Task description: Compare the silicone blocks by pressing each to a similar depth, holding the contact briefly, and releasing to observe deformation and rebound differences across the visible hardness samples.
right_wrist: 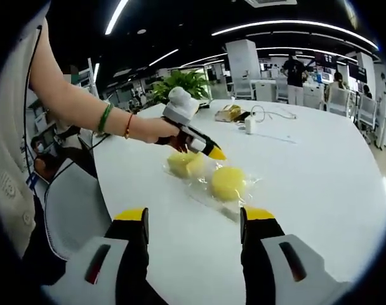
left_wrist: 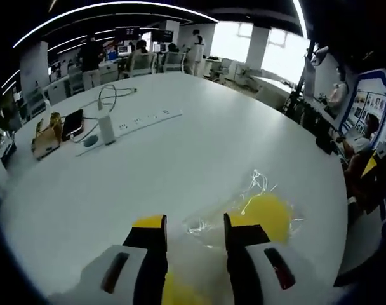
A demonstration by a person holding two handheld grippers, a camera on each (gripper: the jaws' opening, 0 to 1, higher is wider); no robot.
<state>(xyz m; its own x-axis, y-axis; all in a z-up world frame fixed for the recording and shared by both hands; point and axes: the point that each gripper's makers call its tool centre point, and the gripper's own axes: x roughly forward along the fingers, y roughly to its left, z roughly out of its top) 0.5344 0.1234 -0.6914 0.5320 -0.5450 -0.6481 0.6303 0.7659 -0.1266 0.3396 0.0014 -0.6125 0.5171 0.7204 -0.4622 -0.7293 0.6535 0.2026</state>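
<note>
Yellow silicone blocks [right_wrist: 186,164] lie in clear wrap [right_wrist: 209,190] on the white worktop [right_wrist: 320,184], our left gripper [right_wrist: 212,152] touching the nearer block with jaws we cannot tell apart, right gripper [right_wrist: 194,222] released and hovering, so we press straight down, hold, then lift cleanly.

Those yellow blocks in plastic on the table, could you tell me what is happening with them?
A person is testing the yellow silicone blocks with handheld tongs. The left tongs sit down at the near block, seemingly pressing it. The right tongs hang open above the white table, short of the round block.
</note>
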